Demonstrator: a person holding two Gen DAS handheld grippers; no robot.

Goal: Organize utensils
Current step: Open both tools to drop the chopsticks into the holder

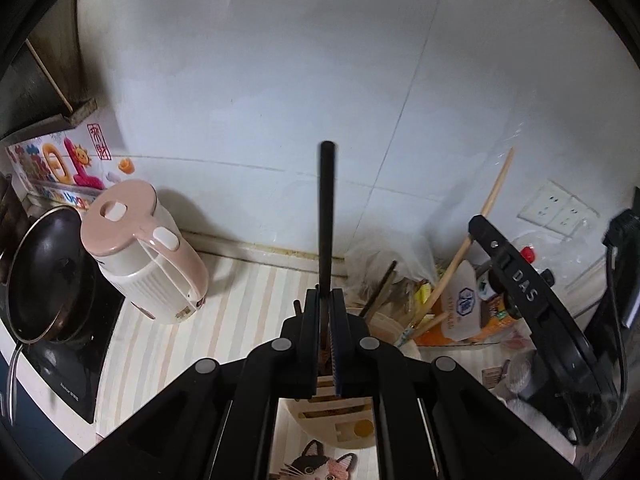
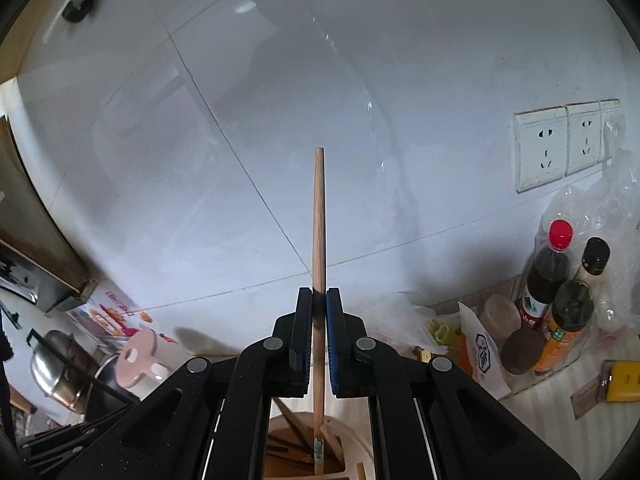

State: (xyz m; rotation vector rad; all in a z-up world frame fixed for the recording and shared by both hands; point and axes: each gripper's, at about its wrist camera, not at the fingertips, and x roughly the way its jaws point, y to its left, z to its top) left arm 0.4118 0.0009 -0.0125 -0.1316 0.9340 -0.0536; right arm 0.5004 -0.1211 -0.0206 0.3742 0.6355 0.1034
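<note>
1. Here, a black chopstick is standing upright, clamped in the left gripper, above the cream utensil holder.
2. A wooden chopstick is being pinched by the right gripper, its lower end reaching into the holder.
3. A pink kettle is sitting far left; sauce bottles are standing right.

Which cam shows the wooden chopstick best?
Right wrist: the wooden chopstick runs up the middle, clamped in the right gripper, tip to lower end visible. Left wrist shows it only off to the side, partly hidden behind the right gripper's body.
</note>
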